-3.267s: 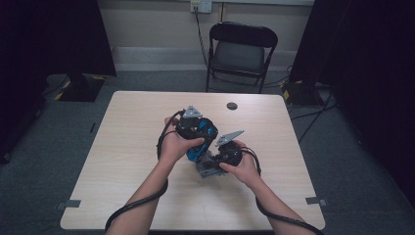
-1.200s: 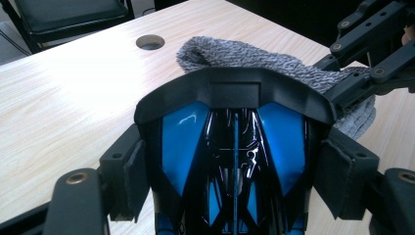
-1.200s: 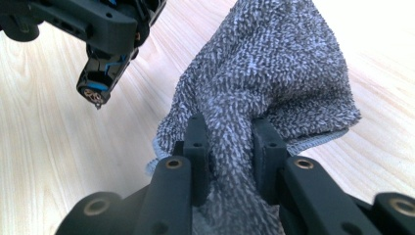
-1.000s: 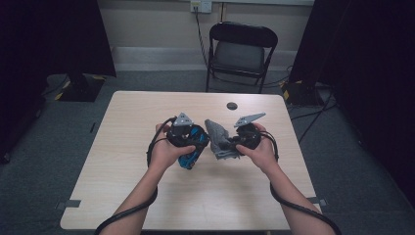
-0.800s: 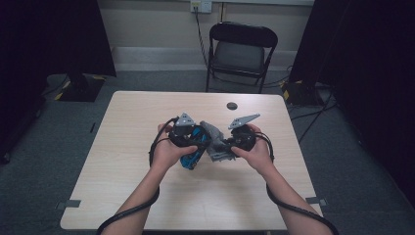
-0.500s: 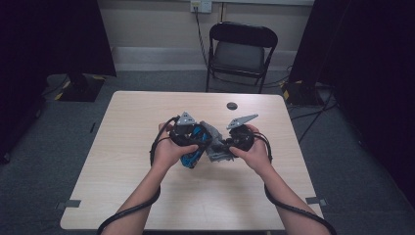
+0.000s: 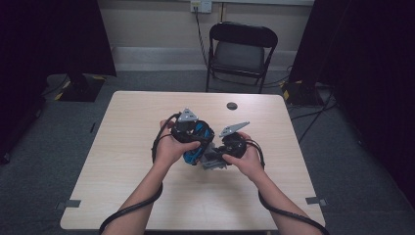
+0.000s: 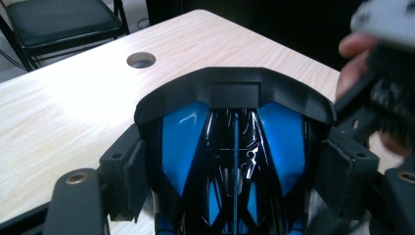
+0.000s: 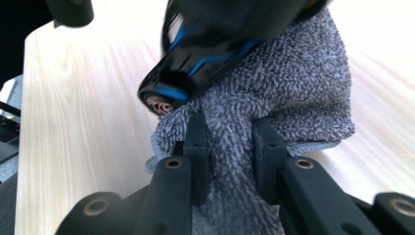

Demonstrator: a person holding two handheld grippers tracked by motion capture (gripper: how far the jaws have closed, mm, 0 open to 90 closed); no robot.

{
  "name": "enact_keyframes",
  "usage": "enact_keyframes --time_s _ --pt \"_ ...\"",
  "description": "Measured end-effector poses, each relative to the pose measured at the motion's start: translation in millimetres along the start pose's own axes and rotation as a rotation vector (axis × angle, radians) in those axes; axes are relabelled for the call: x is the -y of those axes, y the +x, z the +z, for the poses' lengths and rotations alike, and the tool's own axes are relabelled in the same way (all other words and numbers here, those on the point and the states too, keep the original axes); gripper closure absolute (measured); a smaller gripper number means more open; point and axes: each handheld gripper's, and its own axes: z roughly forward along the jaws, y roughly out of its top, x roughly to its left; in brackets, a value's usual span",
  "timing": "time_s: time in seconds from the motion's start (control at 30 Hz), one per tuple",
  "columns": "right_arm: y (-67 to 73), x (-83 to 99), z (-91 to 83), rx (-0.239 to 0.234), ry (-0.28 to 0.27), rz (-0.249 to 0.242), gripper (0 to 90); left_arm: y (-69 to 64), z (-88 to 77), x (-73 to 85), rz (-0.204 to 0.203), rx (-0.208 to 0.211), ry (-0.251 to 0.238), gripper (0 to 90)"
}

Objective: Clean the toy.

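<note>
- We've got the left tongs [image 8: 235,166] spread wide around a glossy black-and-blue shell [image 8: 235,147], pads pressing its two flanks, so it's clamped and held up off the desk [image 8: 63,98].
- From above, that shell [image 7: 195,142] sits mid-desk, just in front of the left hand [image 7: 171,147].
- Our right tongs [image 9: 227,147] are nearly pressed together, pinching a fold of grey cloth [image 9: 288,83] between the pads.
- In the right gripper view the cloth is bunched right against the shell's underside; its narrow dark tip [image 9: 159,103] pokes out just beyond the cloth's edge.
- Here's the relation that counts: the cloth [image 7: 213,159] lies to the right of and just below the shell, touching it, and the shell's long axis slants down toward the right tongs.
- The right hand [image 7: 244,156] is the one nearest the contact, so we judge the wiping stroke is its job, running along that long axis while the left just holds steady.
- Away from the action, a round hole [image 7: 232,105] near the desk's far edge and a folding chair [image 7: 242,49] beyond.
</note>
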Motion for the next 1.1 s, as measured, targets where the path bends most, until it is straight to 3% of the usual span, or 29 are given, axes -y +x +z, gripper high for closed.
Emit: enact_keyframes --time_s 0.3,0.47,0.67,0.83,1.1 --pt "10.1 9.7 22.9 -0.047 0.049 -0.020 72.7 3.2 -3.1 -5.1 -0.006 -0.010 -0.023 25.4" --pt "13.9 14.7 26.5 -0.042 0.089 -0.047 72.5 8.8 -7.6 -5.1 -0.018 -0.024 -0.021 25.4" --pt "-11.2 21.1 -3.2 0.031 0.071 0.003 72.3 21.0 -18.2 3.6 -0.033 -0.055 0.008 25.4" --pt "-27.4 23.8 -27.6 0.115 0.086 -0.006 71.8 31.4 -23.9 16.9 -0.047 -0.076 0.033 25.4" --pt "-53.4 40.4 -56.2 0.207 0.087 0.061 71.8 48.1 -30.5 39.8 -0.062 -0.116 0.091 25.4"
